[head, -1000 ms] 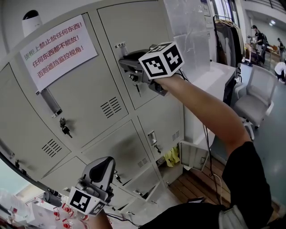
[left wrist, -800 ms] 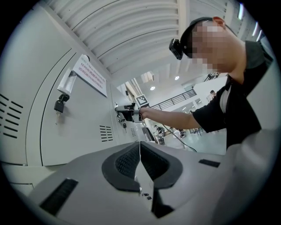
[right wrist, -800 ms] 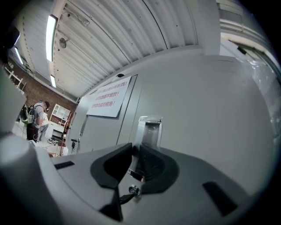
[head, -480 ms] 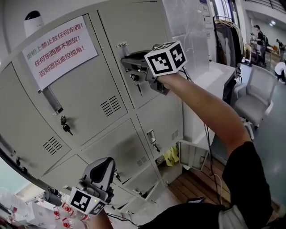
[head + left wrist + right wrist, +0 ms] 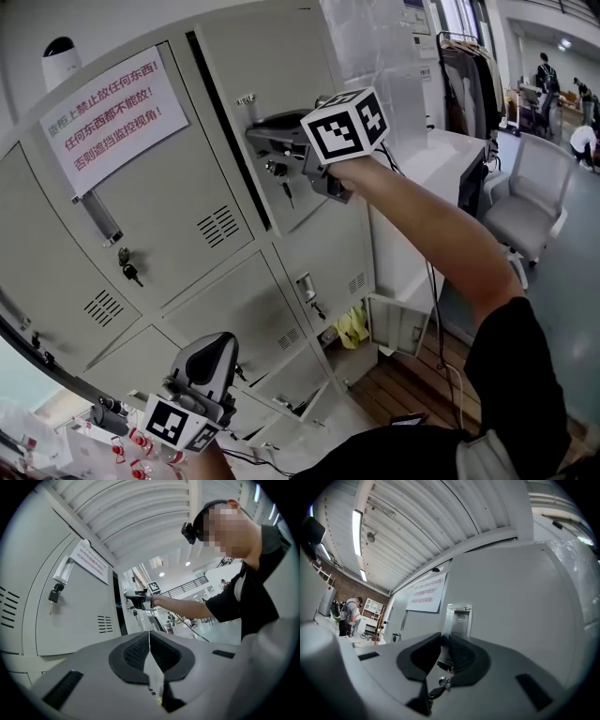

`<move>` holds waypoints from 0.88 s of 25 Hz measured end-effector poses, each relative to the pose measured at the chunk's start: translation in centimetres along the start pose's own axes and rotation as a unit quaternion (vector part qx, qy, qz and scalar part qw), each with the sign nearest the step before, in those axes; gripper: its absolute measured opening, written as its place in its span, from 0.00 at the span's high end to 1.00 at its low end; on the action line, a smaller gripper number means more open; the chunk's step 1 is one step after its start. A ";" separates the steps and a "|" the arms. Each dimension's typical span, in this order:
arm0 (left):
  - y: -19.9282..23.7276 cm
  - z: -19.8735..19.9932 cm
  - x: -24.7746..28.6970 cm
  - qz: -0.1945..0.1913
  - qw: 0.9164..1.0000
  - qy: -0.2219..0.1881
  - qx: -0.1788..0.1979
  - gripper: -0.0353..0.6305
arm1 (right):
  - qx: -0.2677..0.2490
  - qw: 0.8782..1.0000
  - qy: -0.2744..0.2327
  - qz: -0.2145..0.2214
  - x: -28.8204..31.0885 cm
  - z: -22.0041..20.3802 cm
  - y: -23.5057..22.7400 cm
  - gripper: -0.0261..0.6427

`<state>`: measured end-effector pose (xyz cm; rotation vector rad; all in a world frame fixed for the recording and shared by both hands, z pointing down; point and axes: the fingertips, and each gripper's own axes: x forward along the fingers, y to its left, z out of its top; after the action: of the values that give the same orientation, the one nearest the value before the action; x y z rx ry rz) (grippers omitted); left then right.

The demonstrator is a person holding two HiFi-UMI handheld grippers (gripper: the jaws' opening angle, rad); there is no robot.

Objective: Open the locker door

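Head view: right gripper [image 5: 267, 127] at silver recessed handle [image 5: 247, 97] of upper grey metal locker door [image 5: 281, 56]; door ajar, dark gap along its left edge. Left gripper [image 5: 217, 347] low.
Left gripper view: jaws together, empty.
Right gripper view: jaws, just been closing, clamped on handle; small key [image 5: 439, 683] dangling beneath.

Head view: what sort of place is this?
Probably a staff locker area beside an open workspace: a bank of grey metal lockers with keys in the locks, a paper notice taped on, and a coat rack and chair beyond.
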<state>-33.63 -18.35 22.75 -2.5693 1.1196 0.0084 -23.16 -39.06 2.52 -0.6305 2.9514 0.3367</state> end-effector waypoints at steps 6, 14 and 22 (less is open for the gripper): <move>-1.2 0.5 0.8 -0.006 1.000 0.003 0.005 0.92 | 0.010 1.000 -0.011 0.023 -2.2 0.4 0.8 0.86; -2.4 1.6 1.9 -0.003 1.000 0.000 0.017 0.92 | 0.013 0.997 -0.022 0.070 -5.1 1.0 1.5 0.86; -4.3 2.0 4.2 -0.008 1.000 -0.001 0.016 0.92 | 0.031 0.993 -0.028 0.109 -7.5 1.4 1.7 0.86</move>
<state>-27.45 -17.99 21.60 -2.5499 1.0888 -0.0117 -16.98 -34.32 2.60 -0.2852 2.9678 0.2745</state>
